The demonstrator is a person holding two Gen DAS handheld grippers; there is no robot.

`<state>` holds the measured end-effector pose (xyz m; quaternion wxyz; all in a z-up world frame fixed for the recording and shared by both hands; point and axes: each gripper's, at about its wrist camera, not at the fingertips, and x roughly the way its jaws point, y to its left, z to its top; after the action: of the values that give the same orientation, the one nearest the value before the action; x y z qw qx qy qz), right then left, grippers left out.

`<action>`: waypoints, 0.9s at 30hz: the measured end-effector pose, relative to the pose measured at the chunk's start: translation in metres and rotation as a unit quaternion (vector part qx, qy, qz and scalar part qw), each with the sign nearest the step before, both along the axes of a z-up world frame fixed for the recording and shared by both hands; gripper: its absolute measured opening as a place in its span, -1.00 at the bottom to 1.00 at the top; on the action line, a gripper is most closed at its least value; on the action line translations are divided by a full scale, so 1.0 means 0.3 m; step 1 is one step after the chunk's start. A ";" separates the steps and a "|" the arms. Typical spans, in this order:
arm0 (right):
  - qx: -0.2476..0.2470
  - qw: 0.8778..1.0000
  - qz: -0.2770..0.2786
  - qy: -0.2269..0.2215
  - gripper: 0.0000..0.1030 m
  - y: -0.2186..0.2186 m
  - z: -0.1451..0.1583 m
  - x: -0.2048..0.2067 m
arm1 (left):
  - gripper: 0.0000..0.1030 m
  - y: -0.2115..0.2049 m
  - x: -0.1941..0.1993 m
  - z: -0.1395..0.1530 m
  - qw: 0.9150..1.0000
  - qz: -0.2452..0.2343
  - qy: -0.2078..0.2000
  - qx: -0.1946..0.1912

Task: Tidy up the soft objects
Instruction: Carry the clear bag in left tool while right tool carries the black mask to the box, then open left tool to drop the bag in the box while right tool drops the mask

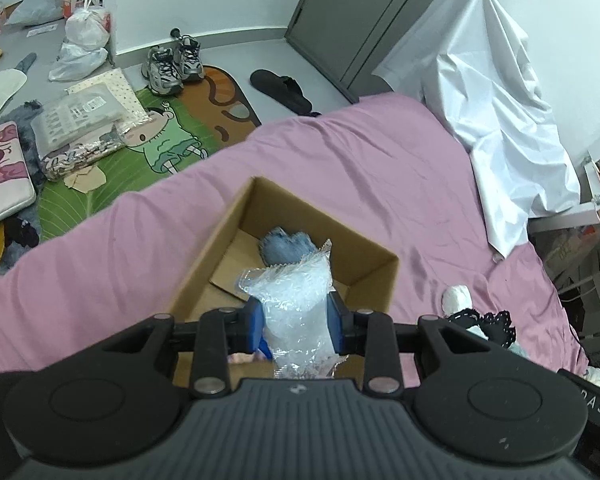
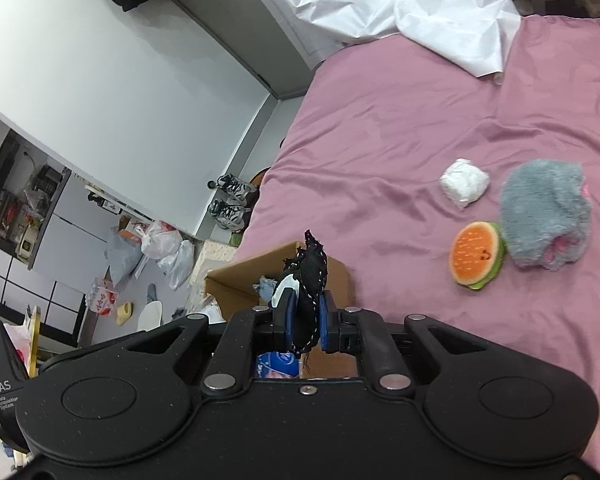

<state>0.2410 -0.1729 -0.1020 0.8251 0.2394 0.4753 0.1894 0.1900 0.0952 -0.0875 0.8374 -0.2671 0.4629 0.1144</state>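
Left gripper [image 1: 296,322] clamps my clear plastic bag [image 1: 292,300] over the cardboard box [image 1: 220,236] at 12 o'clock for dropping in, while right gripper [image 2: 303,320] pinches black cloth [image 2: 310,280].

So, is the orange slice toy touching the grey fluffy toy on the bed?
Touching. The right wrist view shows the orange slice toy with its green edge pressed against the grey fluffy toy, no pink sheet visible between them.

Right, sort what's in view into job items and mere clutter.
Job: cardboard box, bubble wrap in left gripper, black lace cloth in right gripper, watermelon plush, grey furry plush, white wad.
Clutter: sneakers, black slipper, plastic bags.
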 end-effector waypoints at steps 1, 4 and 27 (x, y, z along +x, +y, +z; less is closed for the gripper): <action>-0.001 1.000 0.002 0.000 -0.76 0.011 -0.001 0.003 | -0.39 0.007 0.001 -0.002 1.000 0.001 0.000 0.000; -0.005 1.000 0.007 0.001 -0.76 0.042 0.001 0.007 | -0.39 0.035 0.009 -0.011 1.000 0.005 0.005 -0.002; -0.023 0.999 0.047 0.013 -0.58 0.219 0.019 0.064 | 0.05 0.147 0.078 0.022 1.000 0.008 0.010 0.008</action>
<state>0.2602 -0.1072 -0.0963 0.8145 0.2002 0.5010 0.2133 0.2133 0.1393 -0.0808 0.8340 -0.2623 0.4684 0.1272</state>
